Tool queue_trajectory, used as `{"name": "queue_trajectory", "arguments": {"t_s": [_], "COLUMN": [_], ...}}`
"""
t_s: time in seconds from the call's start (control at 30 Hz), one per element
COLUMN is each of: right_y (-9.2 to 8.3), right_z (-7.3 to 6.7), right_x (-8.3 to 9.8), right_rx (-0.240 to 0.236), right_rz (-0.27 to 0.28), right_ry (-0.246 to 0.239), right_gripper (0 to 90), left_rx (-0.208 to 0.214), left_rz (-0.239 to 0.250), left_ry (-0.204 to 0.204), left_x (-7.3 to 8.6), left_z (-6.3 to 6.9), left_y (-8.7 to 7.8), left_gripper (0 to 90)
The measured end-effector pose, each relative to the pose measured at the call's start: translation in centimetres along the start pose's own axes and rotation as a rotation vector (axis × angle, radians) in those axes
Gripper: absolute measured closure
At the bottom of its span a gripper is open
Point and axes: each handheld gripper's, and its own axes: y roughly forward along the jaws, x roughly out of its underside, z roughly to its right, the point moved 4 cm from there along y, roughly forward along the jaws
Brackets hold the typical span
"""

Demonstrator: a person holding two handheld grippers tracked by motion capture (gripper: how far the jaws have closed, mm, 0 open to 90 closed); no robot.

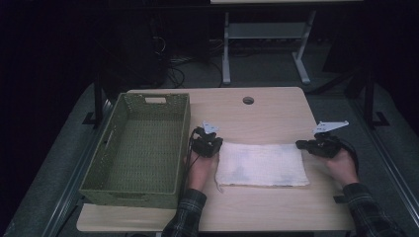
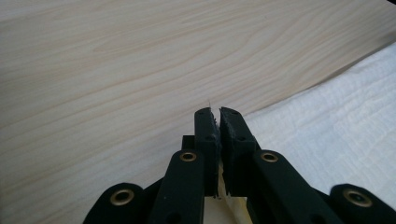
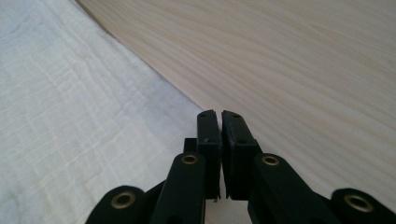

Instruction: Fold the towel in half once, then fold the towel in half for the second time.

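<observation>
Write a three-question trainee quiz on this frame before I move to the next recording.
1. True or false: the green basket holds the white cloth.
2. Which stands at the cloth's left end: A) left gripper B) right gripper?
3. How do the left gripper's jaws stand in its own view?

Key: 1 false, the cloth lies folded on the table beside the basket. 2 A. 3 Closed, with cloth fabric pinched between them.

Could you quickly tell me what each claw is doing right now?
Left claw: shut on the white cloth's edge.
Right claw: shut on the cloth's other edge.
</observation>
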Motion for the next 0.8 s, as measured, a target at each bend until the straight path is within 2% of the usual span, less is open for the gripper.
{"name": "queue_trajectory", "arguments": {"t_s": [0.33,0.5,0.8], "right_y": [-0.8,-1.4,-3.0], "right_z": [-0.4,-0.9,-2.0], "right_x": [-0.4,-0.2,0.9], "right_rx": [-0.003,-0.006,-0.032], "right_rz": [0.039,0.043,0.05], "right_ry": [-0.014,-0.029,-0.038], "right_gripper": [86.1,86.1,86.1], "left_rx": [-0.003,0.004,-0.036], "left_rz": [0.044,0.058,0.059], "left_ry": [0.006,0.014,0.023], "left_x": [-0.4,0.0,1.1], "left_z": [0.2,0.8,1.8], "left_y": [-1.5,-2.6,-3.7], "left_gripper": [85.8,85.8,85.8]}}
